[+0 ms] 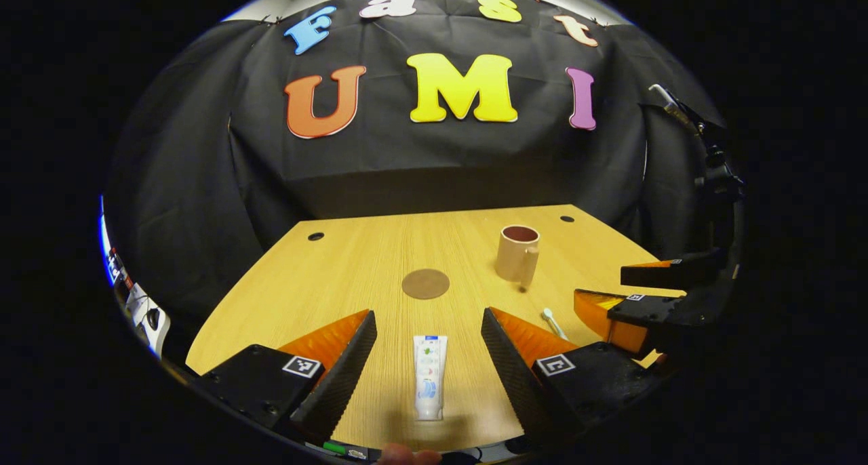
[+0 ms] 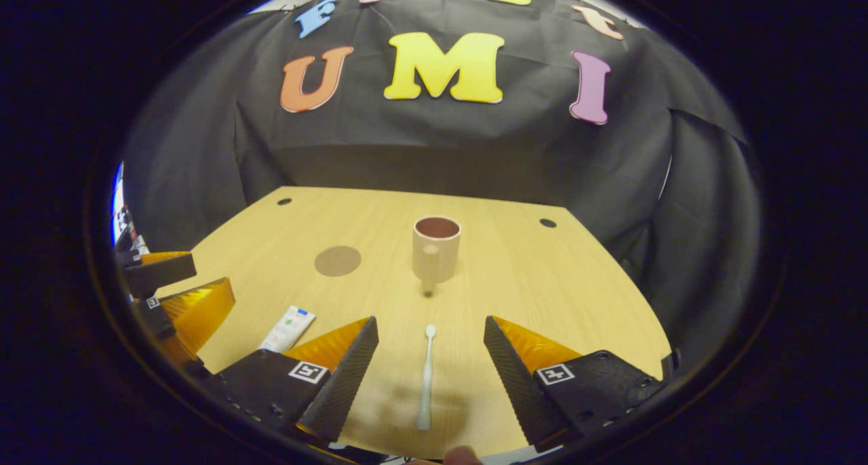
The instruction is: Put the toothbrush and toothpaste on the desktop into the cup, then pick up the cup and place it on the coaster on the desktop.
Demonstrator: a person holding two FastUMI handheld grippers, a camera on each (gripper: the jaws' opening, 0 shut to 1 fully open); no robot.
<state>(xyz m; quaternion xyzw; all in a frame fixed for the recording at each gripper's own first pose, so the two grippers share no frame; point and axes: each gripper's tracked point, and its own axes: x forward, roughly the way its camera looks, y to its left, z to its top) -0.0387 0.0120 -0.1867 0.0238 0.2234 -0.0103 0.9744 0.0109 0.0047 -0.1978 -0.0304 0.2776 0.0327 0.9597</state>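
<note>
The left gripper (image 1: 428, 329) is held with its fingers spread wide above the toothpaste (image 1: 430, 377), which lies flat near the table's (image 1: 380, 261) front edge. The right gripper (image 2: 430, 336) is likewise spread, over the toothbrush (image 2: 426, 377) lying near that edge. The cup (image 2: 435, 249) stands upright toward the back, and the coaster (image 2: 337, 260) is seen apart from it, toward the left edge.

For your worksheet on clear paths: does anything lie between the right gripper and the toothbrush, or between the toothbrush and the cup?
Nothing visible does. The toothbrush lies on bare desktop between the open right gripper fingers, and only bare wood separates it from the cup.
</note>
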